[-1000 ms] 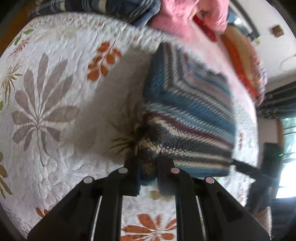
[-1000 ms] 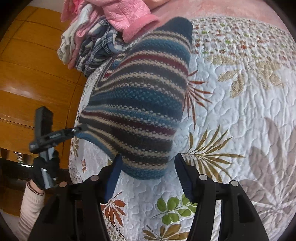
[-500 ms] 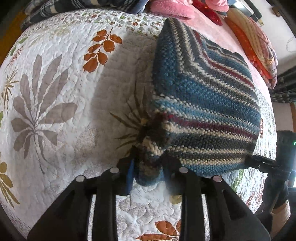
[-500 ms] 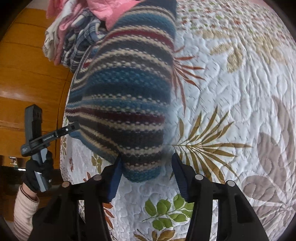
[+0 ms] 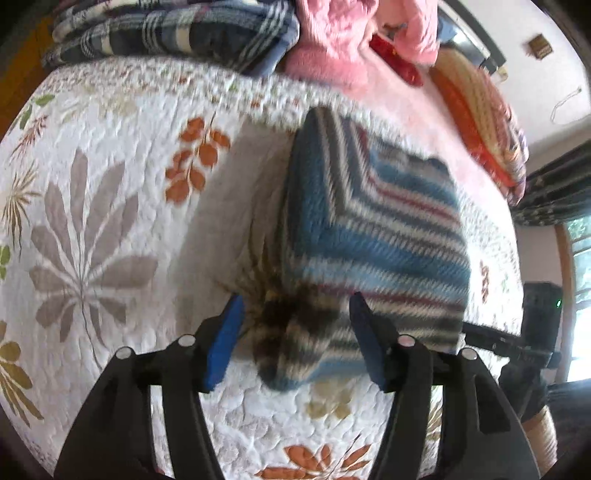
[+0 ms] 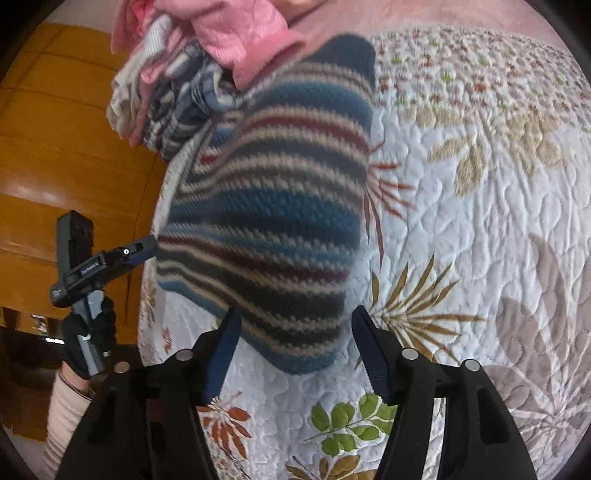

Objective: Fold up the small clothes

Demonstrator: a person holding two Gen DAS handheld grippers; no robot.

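Observation:
A striped knit garment [image 5: 369, 229] in blue, cream and dark red lies folded on the quilted bedspread [image 5: 110, 184]. My left gripper [image 5: 295, 332] is open, its blue pads on either side of the garment's near corner without pinching it. In the right wrist view the same garment [image 6: 266, 229] runs away from my right gripper [image 6: 295, 343], which is open around the opposite corner. The left gripper [image 6: 110, 258] shows there at the garment's left edge, held by a gloved hand [image 6: 88, 332]. The picture is blurred by motion.
A pile of clothes sits at the far edge: a plaid piece [image 5: 177, 33] and pink fleece [image 5: 332, 44]. An orange striped cushion [image 5: 480, 122] lies at the back right. Wooden panelling [image 6: 55, 166] stands beyond the bed's left side. The floral bedspread [image 6: 480, 221] stretches to the right.
My left gripper was shut on the garment's corner and has now opened, letting it go. The right gripper stayed open. The garment sits lower and farther from the cameras.

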